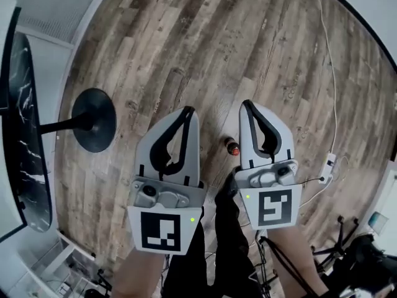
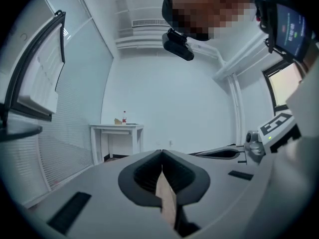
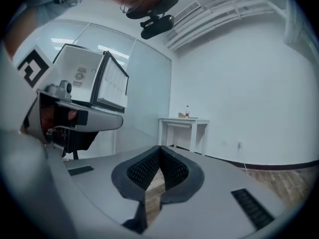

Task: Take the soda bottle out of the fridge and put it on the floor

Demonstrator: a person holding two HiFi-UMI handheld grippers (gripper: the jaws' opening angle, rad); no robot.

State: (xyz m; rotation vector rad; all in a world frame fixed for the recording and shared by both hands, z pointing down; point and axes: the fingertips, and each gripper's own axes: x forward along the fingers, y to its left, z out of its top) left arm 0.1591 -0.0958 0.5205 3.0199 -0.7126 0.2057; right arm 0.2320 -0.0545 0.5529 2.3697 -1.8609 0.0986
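Floor (image 1: 186, 42): wood planks.
Left gripper (image 1: 188, 110): jaws together, nothing between them.
Right gripper (image 1: 247, 103): jaws together, nothing between them.
Bottle (image 1: 232, 146): on the floor, seen from above between both grippers, nearer the right; neither holds it.

A: Where does the head view sit?
B: High up, facing steeply down on the wooden floor (image 1: 260, 48), with the left gripper (image 1: 188, 110) and right gripper (image 1: 247, 103) close below.
A: The gripper views?
B: Low behind their own jaws, facing level across the room; both share the distant white surface (image 2: 117, 127).
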